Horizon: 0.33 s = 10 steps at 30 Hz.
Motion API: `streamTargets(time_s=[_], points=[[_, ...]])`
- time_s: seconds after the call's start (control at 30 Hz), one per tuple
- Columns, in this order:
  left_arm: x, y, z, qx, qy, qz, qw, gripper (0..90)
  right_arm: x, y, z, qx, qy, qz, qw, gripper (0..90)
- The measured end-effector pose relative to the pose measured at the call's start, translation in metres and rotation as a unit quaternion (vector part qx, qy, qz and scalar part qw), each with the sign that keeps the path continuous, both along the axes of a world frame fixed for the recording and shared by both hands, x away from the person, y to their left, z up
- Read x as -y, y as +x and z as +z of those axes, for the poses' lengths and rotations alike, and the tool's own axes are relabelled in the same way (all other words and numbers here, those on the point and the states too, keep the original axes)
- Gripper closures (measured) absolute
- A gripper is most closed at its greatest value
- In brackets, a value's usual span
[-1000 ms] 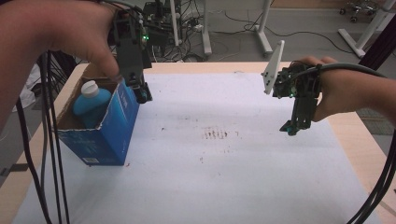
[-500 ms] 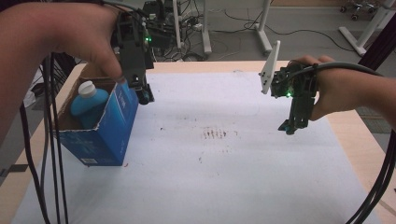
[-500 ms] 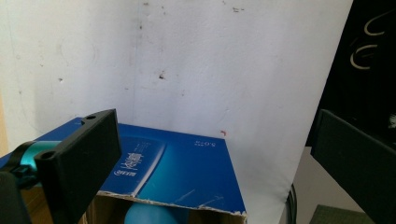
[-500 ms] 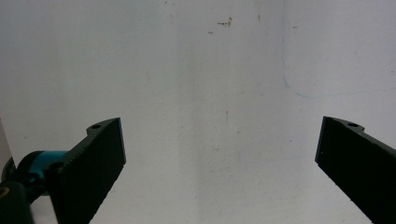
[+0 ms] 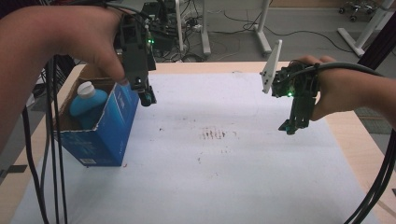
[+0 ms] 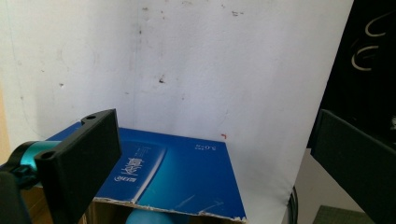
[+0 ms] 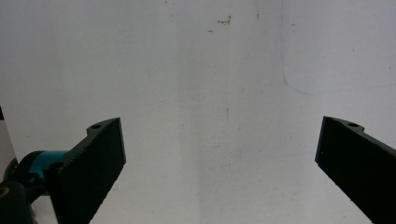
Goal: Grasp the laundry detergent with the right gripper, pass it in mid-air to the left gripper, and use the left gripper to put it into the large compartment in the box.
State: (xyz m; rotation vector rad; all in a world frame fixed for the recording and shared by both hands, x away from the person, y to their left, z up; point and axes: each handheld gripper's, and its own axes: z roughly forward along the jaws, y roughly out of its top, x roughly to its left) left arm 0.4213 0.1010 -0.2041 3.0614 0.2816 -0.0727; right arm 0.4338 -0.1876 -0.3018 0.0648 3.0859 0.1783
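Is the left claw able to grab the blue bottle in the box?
Probably yes: the left claw hangs open by the box's open top, and the bottle's white cap is uncovered.

Table covering (image 5: 233,177): white sheet, matt, paper-like, with small dark and reddish specks and faint creases. Table edge (image 5: 359,154): light wood, smooth. Box (image 5: 109,135): blue printed cardboard, slightly glossy outer face; raw brown board inside, top edge torn and rough. Bottle (image 5: 86,100) in box: smooth blue plastic, white cap. Left gripper (image 6: 210,163) and right gripper (image 7: 219,158): jaws matt black plastic, ridged inner faces; teal glossy fitting at the base. Cables (image 5: 373,186): black, smooth rubbery sheath.
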Motion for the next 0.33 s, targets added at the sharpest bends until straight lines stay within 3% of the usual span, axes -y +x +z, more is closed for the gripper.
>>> streamTargets(time_s=[0.33], points=[[0.0008, -0.0011, -0.0008, 0.001, 0.003, -0.001, 1.0000, 1.7, 0.0004, -0.0009, 0.0022, 0.004, 0.003, 0.000, 1.0000, 0.9]])
